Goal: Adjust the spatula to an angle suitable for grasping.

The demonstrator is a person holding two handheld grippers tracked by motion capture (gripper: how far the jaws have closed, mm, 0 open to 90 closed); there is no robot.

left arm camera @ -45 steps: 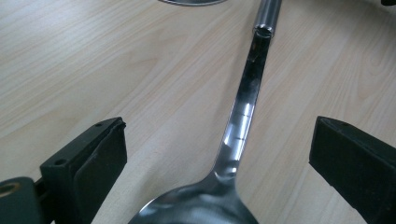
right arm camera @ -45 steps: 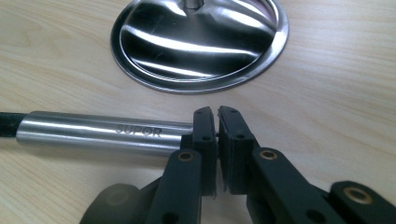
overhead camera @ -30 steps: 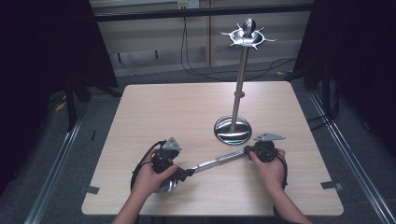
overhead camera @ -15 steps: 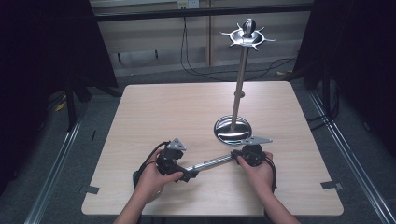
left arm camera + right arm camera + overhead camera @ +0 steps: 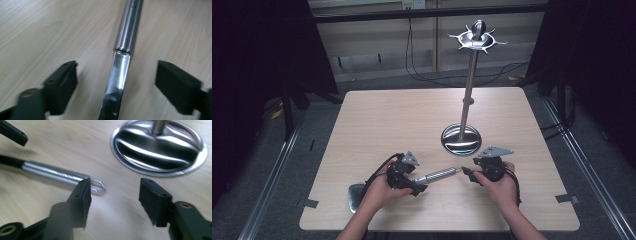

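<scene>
A steel utensil lies flat on the wooden table [image 5: 387, 120], its round handle [image 5: 439, 175] pointing right and its flat head [image 5: 354, 195] by the person's left wrist. My left gripper [image 5: 416, 188] straddles its flat shank [image 5: 117, 75]. The jaws have just been closing with the shank between them, but both pads stand clear of it. My right gripper [image 5: 467, 174] sits just off the handle's end. Its jaws have just been opening. The wire hanging loop [image 5: 98, 186] pokes out past the left pad [image 5: 83, 195], and nothing is gripped.
A tall steel stand [image 5: 469, 85] with a ring of hooks at its top [image 5: 477, 39] rises from a round base [image 5: 461, 139] just beyond the right gripper. The same base [image 5: 160, 147] is close ahead in the right gripper view. Tape marks lie near the table's front corners.
The right gripper has let go of the handle's end, opened and drawn slightly back to the right. The utensil now rests on the table with the left gripper over its shank.
</scene>
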